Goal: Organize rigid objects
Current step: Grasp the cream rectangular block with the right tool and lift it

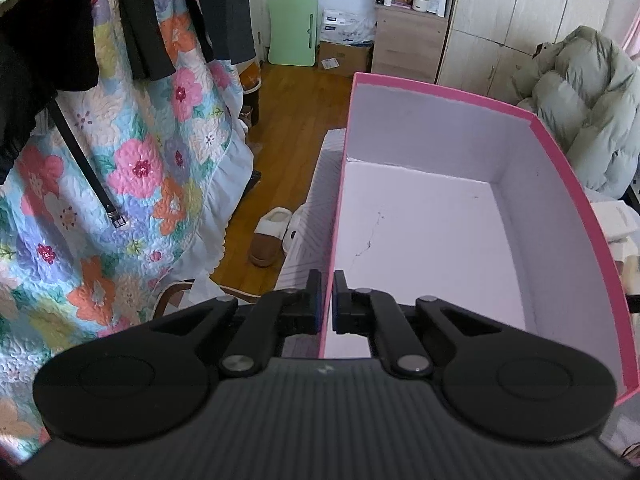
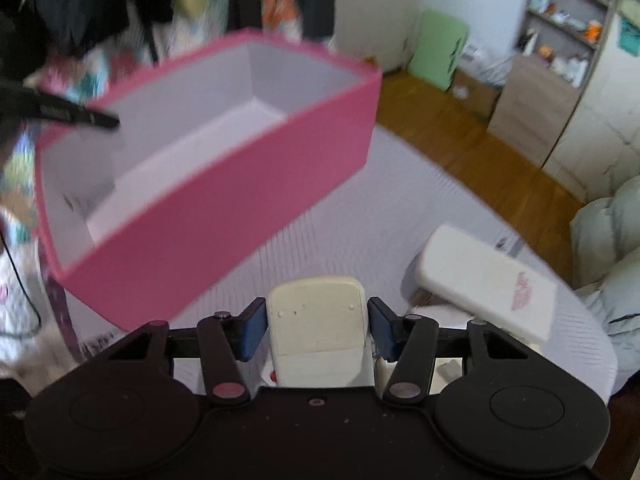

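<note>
An empty pink box point(image 1: 560, 152) with a white inside fills the right half of the left wrist view. My left gripper point(image 1: 327, 284) is shut on the box's left wall, one pad on each side of the thin wall. In the right wrist view the pink box point(image 2: 240, 184) sits up and to the left, tilted, with a black finger point(image 2: 80, 117) of the left gripper at its far wall. My right gripper point(image 2: 317, 306) is shut on a cream remote point(image 2: 316, 312), held back side up between the blue pads. A flat white case point(image 2: 484, 284) with pink print lies to the right of the remote.
The pale striped bed cover point(image 2: 360, 216) lies under the box and remote. A floral quilt point(image 1: 132, 168) and dark clothes hang at the left. Slippers point(image 1: 272, 236) sit on the wooden floor. A puffy grey-green coat point(image 1: 588, 112) is at the right, with cabinets behind.
</note>
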`<state>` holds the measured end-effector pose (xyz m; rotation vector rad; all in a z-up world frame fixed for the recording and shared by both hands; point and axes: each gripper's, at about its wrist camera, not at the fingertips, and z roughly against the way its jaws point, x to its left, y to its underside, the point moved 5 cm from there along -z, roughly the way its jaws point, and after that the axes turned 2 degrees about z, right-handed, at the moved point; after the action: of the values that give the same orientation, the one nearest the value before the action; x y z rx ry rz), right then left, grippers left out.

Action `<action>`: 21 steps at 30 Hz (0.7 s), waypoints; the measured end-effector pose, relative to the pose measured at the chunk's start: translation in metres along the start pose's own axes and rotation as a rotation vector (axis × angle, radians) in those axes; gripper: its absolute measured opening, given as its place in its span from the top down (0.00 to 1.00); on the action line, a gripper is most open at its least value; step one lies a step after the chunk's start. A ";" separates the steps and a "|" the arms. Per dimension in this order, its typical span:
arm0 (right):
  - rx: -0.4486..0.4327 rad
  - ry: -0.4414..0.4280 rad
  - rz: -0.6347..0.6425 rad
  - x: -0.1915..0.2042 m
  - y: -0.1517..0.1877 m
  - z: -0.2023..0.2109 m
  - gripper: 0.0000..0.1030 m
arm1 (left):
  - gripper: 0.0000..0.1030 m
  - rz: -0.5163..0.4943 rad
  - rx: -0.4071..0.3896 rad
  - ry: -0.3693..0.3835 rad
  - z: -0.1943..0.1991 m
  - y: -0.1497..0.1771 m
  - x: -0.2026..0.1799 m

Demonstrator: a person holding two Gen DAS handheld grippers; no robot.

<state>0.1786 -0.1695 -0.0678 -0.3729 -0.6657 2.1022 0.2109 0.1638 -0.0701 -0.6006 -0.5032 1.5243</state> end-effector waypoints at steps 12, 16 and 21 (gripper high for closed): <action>-0.223 0.073 -0.097 0.013 -0.018 0.066 0.43 | 0.96 -0.012 -0.012 -0.013 0.002 0.003 -0.003; -0.291 0.100 -0.064 0.017 -0.038 0.082 0.43 | 0.96 -0.006 -0.012 -0.010 0.003 0.003 -0.004; -0.401 0.092 -0.064 0.024 -0.077 0.104 0.43 | 0.96 0.006 -0.024 -0.010 0.004 0.004 -0.005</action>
<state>0.1649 -0.1471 0.0609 -0.6564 -1.0317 1.8728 0.2049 0.1588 -0.0691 -0.6133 -0.5283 1.5292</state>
